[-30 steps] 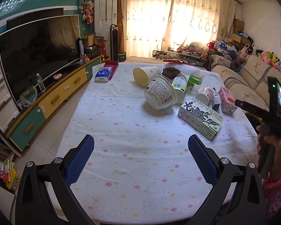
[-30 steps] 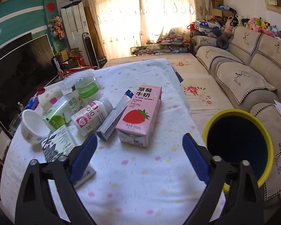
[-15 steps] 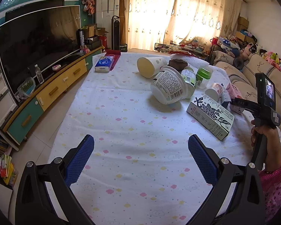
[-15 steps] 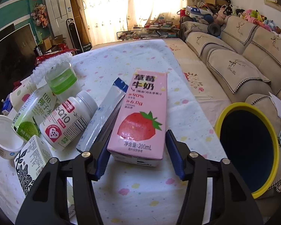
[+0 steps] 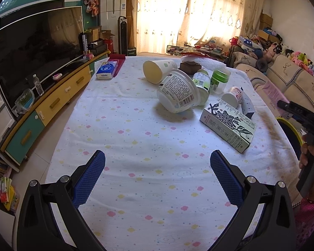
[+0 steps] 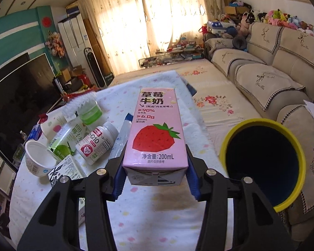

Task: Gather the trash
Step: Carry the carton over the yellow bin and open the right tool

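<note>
Both grippers, the left gripper [image 5: 157,179] and the right gripper [image 6: 155,176], have black angular frames, silver screws behind the jaws, and blue textured pads [image 5: 90,177]. A pink sleeve [image 5: 309,221] covers the wrist.

Glossy paper milk carton [image 6: 155,138]; matt cloth tablecloth [image 5: 146,146].

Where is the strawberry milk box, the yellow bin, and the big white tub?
strawberry milk box [image 6: 155,133]: right wrist view, on the strawberry picture.
yellow bin [image 6: 225,144]: right wrist view, on its left rim.
big white tub [image 5: 178,92]: left wrist view, on its labelled side.
</note>
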`<state>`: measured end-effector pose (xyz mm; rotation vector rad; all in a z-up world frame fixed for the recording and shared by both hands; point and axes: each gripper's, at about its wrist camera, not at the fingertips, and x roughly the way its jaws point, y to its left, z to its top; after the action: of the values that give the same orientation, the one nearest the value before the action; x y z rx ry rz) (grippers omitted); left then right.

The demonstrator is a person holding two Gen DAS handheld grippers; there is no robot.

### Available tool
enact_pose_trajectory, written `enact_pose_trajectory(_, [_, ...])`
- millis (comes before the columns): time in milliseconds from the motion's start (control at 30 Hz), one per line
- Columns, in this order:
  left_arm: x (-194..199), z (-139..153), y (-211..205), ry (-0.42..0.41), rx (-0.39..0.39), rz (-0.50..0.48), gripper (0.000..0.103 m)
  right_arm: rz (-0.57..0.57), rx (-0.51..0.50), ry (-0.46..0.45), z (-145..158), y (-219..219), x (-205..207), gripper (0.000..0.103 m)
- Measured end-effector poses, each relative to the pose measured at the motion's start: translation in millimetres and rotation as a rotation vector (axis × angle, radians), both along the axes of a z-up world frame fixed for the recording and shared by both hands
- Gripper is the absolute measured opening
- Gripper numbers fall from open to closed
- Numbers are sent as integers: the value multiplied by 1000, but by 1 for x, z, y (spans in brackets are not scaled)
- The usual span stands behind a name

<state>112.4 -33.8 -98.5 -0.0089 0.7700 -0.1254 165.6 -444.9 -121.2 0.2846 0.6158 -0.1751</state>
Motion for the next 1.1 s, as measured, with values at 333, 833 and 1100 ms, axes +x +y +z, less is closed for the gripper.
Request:
enact_pose_trajectory(333, [-2, -2, -10, 9, 6, -22, 99, -244, -32, 111, -26, -93, -36, 47])
enact_pose_trajectory(833, [15, -12, -27, 48, 28, -34, 99, -348, 26, 247, -81, -151, -22, 59])
enact_pose_trajectory(1100, [41, -14, -36, 72, 33, -3, 99, -350, 24, 202, -67, -148, -34, 62])
